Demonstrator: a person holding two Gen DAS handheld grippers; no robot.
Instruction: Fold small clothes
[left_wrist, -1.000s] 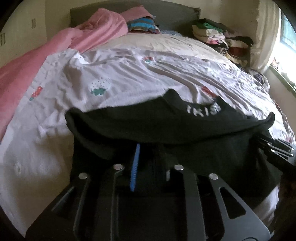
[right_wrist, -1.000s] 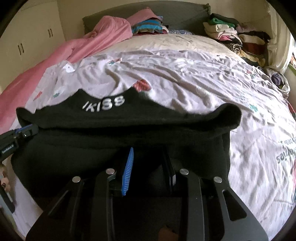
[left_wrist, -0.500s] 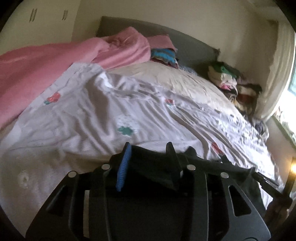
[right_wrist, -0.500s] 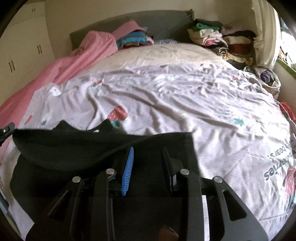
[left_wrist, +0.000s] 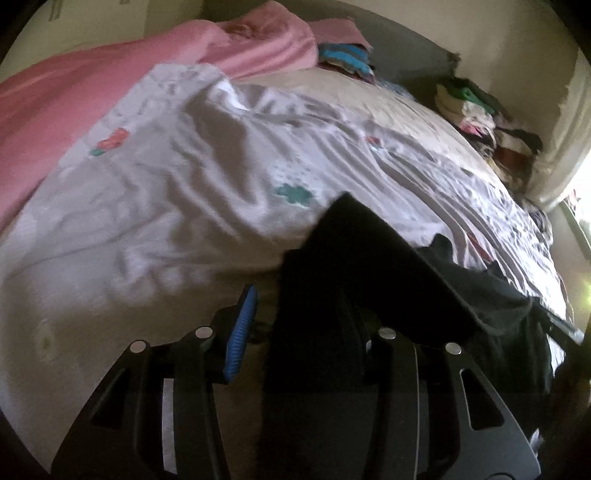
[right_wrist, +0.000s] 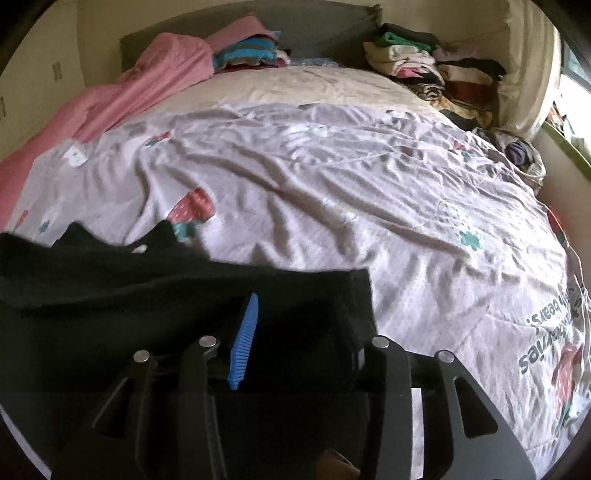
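Black garment (right_wrist: 155, 295), folded, rumpled, lying on floral bedsheet (right_wrist: 332, 206)

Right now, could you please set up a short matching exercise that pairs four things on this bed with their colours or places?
Things:
1. garment under the grippers
2. blanket
3. stack of folded clothes
4. sheet

Descriptions:
A. pale, with flower and strawberry prints
B. black
C. pink, bunched along the left side of the bed
D. at the far right corner, by the headboard

Pairs: 1-B, 2-C, 3-D, 4-A
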